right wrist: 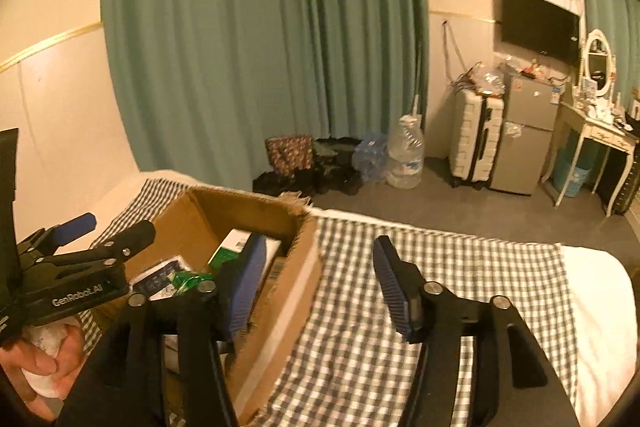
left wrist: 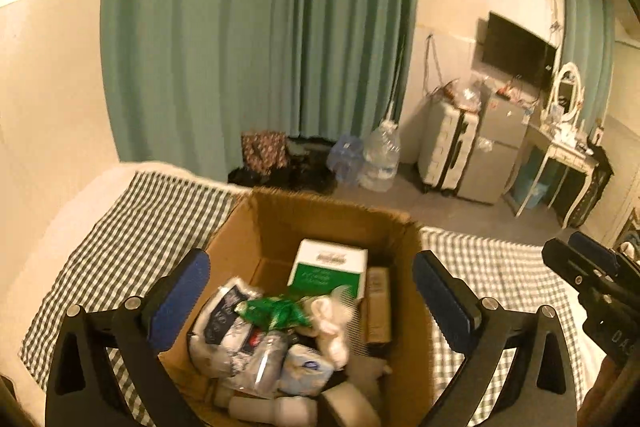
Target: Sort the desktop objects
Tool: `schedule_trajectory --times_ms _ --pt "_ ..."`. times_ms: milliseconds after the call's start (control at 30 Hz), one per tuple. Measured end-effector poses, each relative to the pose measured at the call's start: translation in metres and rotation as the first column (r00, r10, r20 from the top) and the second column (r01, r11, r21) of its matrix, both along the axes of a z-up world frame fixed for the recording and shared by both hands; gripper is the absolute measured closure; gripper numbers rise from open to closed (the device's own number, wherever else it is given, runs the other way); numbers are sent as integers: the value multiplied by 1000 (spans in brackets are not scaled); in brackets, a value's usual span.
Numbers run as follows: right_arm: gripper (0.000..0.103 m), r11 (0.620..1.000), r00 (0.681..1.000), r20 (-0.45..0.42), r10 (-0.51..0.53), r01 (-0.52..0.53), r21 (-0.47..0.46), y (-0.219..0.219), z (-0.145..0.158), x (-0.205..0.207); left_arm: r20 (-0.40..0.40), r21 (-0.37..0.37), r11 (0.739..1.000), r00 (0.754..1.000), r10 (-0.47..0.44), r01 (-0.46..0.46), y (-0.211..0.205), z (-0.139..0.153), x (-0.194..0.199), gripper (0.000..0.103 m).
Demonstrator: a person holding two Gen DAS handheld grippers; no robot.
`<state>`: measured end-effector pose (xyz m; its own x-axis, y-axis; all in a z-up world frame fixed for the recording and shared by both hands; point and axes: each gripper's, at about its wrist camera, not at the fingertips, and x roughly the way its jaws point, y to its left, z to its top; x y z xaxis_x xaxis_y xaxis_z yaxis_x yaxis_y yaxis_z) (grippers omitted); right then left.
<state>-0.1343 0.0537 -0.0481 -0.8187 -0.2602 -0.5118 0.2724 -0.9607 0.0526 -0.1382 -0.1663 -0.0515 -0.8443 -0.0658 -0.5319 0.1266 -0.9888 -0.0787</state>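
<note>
A: Where do the sorted things sit?

B: In the open brown cardboard box [left wrist: 280, 223] on the green-and-white checked cloth [left wrist: 132, 223]. At its far side stands a white-and-green carton [left wrist: 326, 269], with a slim tan carton [left wrist: 378, 303] just right of it. Nearer lie a crumpled green foil wrapper [left wrist: 276, 311], a white-and-navy soft packet [left wrist: 222, 323], a pale fluffy bundle [left wrist: 332, 327] and a small light-blue tissue pack [left wrist: 306, 367], all heaped and touching.

A: And the left gripper [left wrist: 310, 303]?

B: It hangs above the box, tilted down into it. Its blue-padded fingers [left wrist: 180, 303] stand wide apart, about as far as the box's side walls, with nothing between them. The pads touch nothing.

A: The right gripper [right wrist: 316, 283]?

B: Its jaws are apart too, and hold nothing. Its left pad sits over the box's right wall, its right pad over bare checked cloth to the right of the box.

A: Anything else nearby?

B: From the right wrist view, a bare hand [right wrist: 44, 359] grips the left tool's handle at the near left. Beyond, a long green curtain [right wrist: 260, 39], a white hard-shell suitcase [right wrist: 474, 143] and a small grey fridge [right wrist: 524, 139].
</note>
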Motion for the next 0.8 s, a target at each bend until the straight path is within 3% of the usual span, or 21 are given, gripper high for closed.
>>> schedule_trajectory --times_ms 133,300,433,600,800 --pt "35 999 999 -16 -38 38 -16 20 15 14 -56 22 999 998 -28 29 15 18 13 0" --pt "17 996 994 -64 -87 86 -18 43 35 33 -96 60 996 994 -56 62 35 34 20 0" --pt "12 993 989 -88 -119 119 -11 63 48 45 -114 24 997 991 -73 76 58 41 25 0" --pt "0 986 979 -113 -168 169 -1 92 57 59 -152 -24 986 974 -168 166 96 52 38 0" --pt "0 972 964 -133 -230 233 9 125 66 73 -202 -50 969 948 -247 242 133 63 56 0"
